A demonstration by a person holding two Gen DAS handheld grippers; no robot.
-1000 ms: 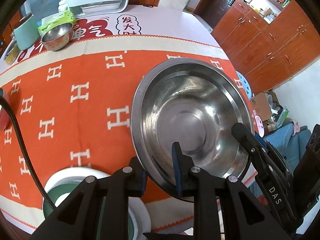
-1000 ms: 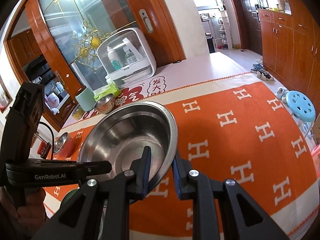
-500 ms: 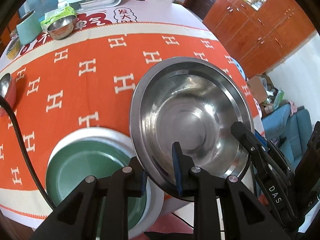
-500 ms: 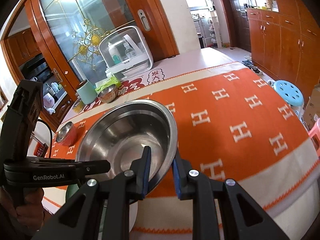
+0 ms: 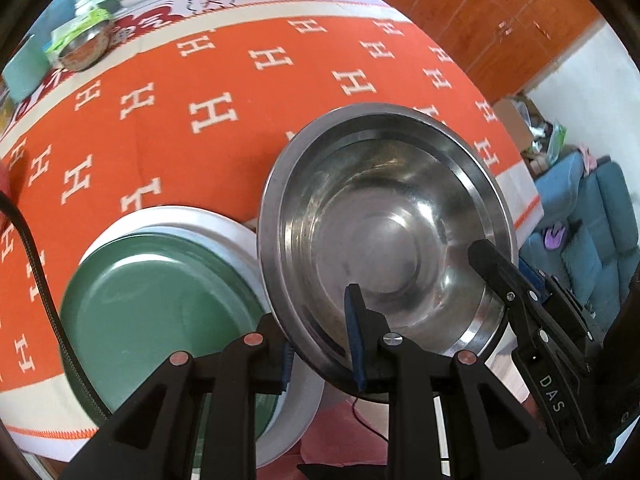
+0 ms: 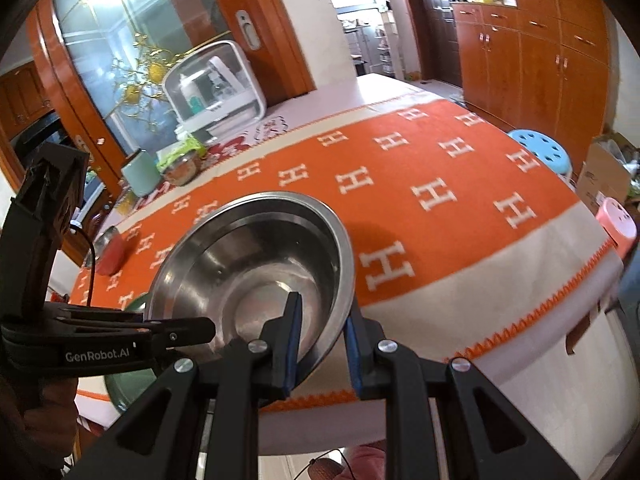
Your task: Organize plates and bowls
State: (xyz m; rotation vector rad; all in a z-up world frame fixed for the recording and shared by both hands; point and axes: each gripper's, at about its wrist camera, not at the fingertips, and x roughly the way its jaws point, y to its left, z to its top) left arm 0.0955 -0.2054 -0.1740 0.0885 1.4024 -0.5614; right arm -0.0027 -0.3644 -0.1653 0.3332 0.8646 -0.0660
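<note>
We are holding one big steel bowl [image 5: 384, 240] with both grippers. Our left gripper [image 5: 320, 344] is pinching the near rim of the bowl, one finger inside and one outside. Our right gripper [image 6: 322, 340] is pinching the rim on the other side the same way. The bowl is tilting and has nothing in it. It is hanging over the near edge of the table, just beside the plates.

We are seeing one green plate [image 5: 160, 304] sitting on one white plate [image 5: 208, 224]. The green plate has nothing on it. They are sitting on the orange cloth [image 5: 240, 92] with white H letters.

Far back we are seeing one small steel bowl [image 5: 86, 46], too far away to see inside. Beside it is a pale green cup [image 6: 140, 178]. One little red bowl [image 6: 109, 251] is sitting at the left side of the cloth. That is three bowls and two plates.
</note>
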